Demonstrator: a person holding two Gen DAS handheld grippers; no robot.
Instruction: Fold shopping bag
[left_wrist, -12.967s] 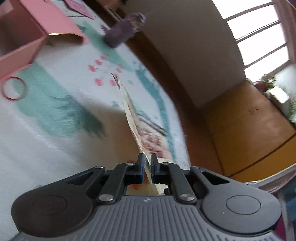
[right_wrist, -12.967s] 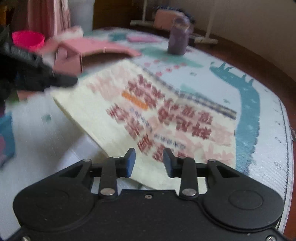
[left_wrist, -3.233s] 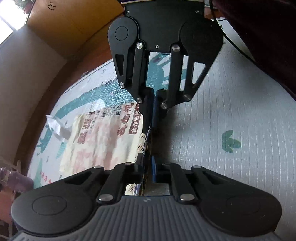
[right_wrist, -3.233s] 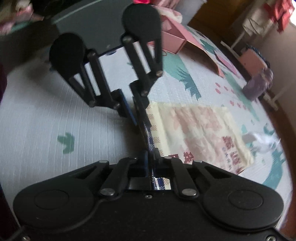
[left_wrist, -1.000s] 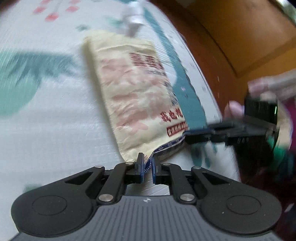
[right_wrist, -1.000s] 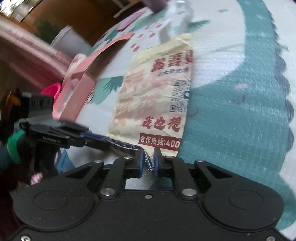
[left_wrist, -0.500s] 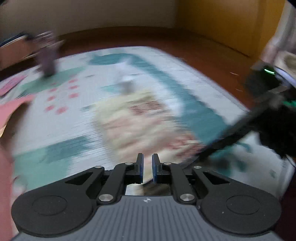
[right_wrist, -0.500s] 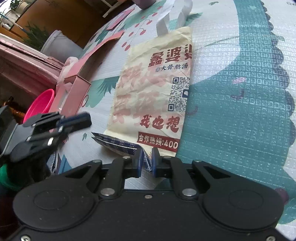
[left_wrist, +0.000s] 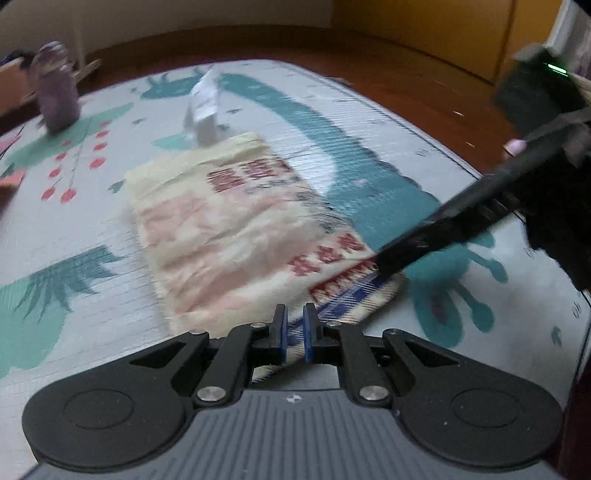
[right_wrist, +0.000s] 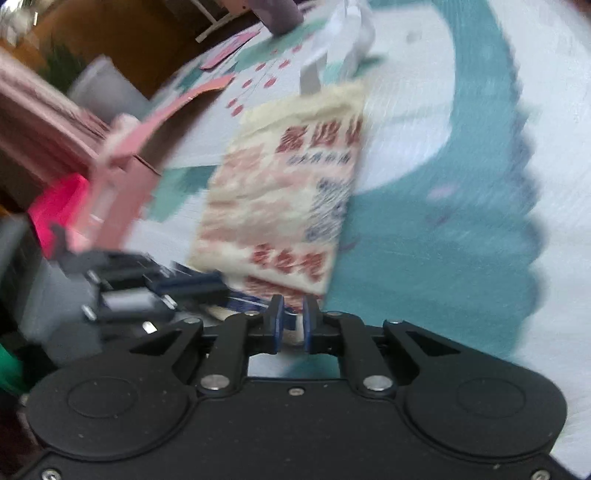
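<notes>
The cream shopping bag with red print lies flat on the play mat, white handles at its far end. It also shows in the right wrist view. My left gripper hovers at the bag's near bottom edge, jaws a narrow gap apart and empty. My right gripper is at the bag's near right corner, jaws also slightly apart; the blue-checked bottom strip lies just ahead of it. The right gripper's fingers reach over the bag's corner in the left view. Both views are blurred.
A purple bottle stands at the mat's far left. A pink cardboard box and a bright pink bowl lie left of the bag. The mat's edge and wooden floor lie to the right.
Both grippers have let go of the bag's bottom edge. The left gripper has moved back over the bag's near edge; the right jaws have parted a little.
</notes>
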